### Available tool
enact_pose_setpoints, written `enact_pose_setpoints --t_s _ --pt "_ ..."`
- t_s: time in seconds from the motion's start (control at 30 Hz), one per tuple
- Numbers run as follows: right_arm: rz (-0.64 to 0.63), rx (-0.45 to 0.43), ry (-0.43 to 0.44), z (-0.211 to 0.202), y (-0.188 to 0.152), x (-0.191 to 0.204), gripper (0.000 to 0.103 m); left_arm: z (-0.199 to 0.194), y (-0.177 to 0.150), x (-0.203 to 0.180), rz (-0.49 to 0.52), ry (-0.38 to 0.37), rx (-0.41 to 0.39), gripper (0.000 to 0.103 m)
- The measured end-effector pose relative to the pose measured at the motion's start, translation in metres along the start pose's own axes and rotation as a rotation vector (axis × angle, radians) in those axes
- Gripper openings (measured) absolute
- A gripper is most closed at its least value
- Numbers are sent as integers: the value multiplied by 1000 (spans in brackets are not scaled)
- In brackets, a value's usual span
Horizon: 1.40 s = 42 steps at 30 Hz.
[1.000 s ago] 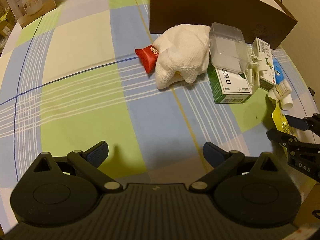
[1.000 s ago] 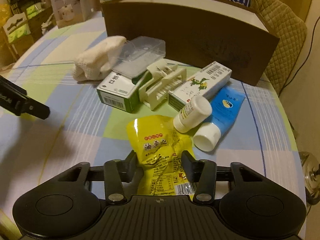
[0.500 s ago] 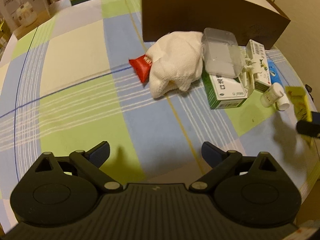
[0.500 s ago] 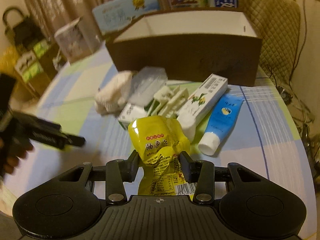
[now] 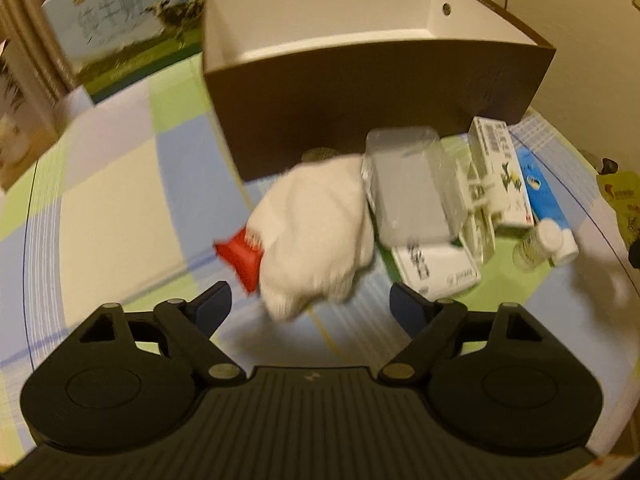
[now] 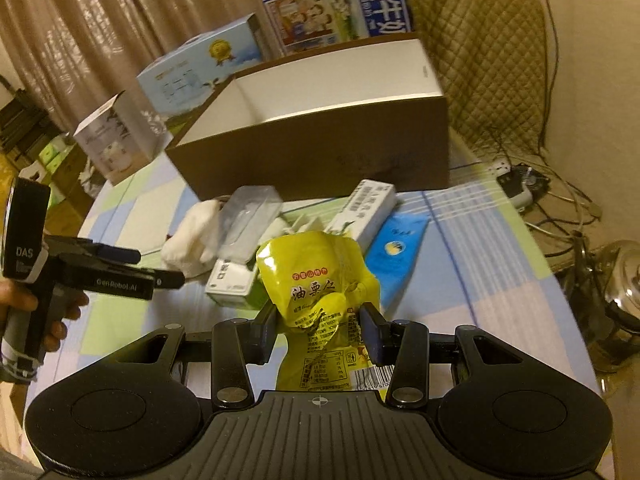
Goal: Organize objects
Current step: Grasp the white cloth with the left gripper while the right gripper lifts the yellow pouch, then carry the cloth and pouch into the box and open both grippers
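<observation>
Right wrist view: right gripper (image 6: 320, 330) pinches yellow snack pouch (image 6: 316, 280).

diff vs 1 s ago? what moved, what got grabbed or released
The right gripper, already shut on the yellow snack pouch, lifted it off the tablecloth toward the brown box. The left gripper advanced to the white cloth, fingers closing, nothing gripped. The remaining clutter stayed put.

We read "油栗仁" on the yellow snack pouch (image 6: 316, 280). The handheld gripper (image 6: 160, 276) at the left carries "DAS" and "GenRobot.AI". A tall carton (image 6: 340, 12) behind the brown box (image 6: 320, 148) shows "纯牛奶".
</observation>
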State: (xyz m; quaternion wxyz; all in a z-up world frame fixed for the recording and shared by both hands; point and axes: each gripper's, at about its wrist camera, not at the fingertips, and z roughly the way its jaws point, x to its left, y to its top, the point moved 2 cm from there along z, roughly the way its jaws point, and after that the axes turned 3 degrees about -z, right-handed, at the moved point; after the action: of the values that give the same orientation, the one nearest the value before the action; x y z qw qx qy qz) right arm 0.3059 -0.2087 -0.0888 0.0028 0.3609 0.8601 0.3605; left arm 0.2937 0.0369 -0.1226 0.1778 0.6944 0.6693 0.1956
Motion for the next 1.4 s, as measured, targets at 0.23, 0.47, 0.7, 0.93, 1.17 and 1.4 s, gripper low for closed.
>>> enact_pose_setpoints --t_s 0.23,0.47,0.7,0.93,1.17,1.4 --pt "24 -5 -42 -3 0 -16 40 13 15 -8 58 8 -50 69" --pt "39 2 -71 -4 -1 -27 40 22 19 -9 71 -4 -50 42" --pt "36 -1 -79 -6 1 -33 41 15 19 -7 84 -22 -84 24" --pt "15 -10 -71 -6 7 -35 41 -14 24 1 28 -38 -140 5" --pt "-20 -41 -45 -12 19 -32 41 -53 32 17 -61 -71 -212 4" --pt "-87 -79 -7 -14 43 -23 41 -84 48 26 -111 -60 -269 4"
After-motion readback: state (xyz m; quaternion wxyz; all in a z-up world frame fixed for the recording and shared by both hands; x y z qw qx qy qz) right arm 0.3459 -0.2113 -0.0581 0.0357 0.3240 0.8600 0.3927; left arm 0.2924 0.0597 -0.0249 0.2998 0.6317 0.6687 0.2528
